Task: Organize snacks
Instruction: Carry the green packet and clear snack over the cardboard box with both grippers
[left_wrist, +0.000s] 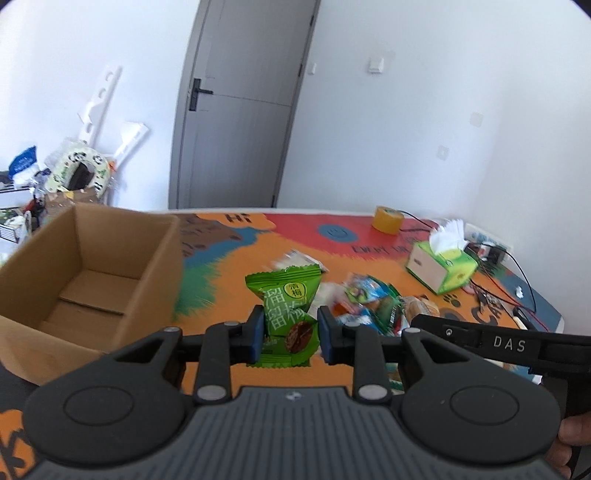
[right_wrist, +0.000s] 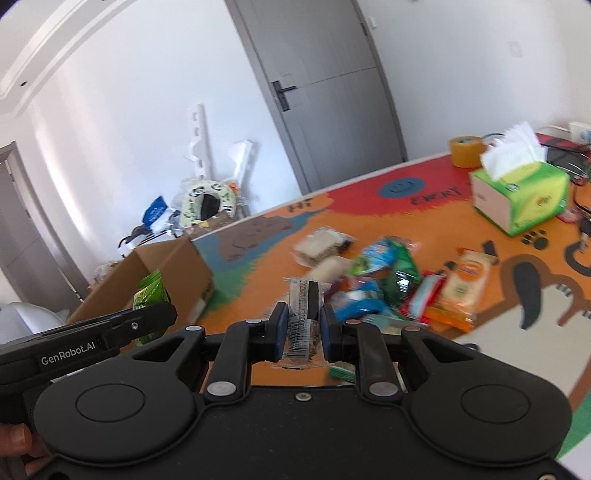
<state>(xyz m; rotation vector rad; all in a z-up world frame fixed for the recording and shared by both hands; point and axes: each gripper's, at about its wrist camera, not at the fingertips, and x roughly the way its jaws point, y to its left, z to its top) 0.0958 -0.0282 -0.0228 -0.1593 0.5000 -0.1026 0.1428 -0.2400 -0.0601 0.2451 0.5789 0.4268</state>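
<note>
Transfer of two held snacks is the step in hand: left tongs (left_wrist: 291, 334) are closed on a green plum packet (left_wrist: 286, 314) beside the cardboard box (left_wrist: 88, 273), right tongs (right_wrist: 303, 332) closed on a clear barcoded packet (right_wrist: 304, 321) above the snack pile (right_wrist: 384, 284) on the desk (right_wrist: 258, 266). Recommended: carry each fully over the box's open top before releasing, one at a time, avoiding a clash between grippers.

both wrist views close above table (left_wrist: 229, 258), sharing snack pile (right_wrist: 373, 280).
</note>
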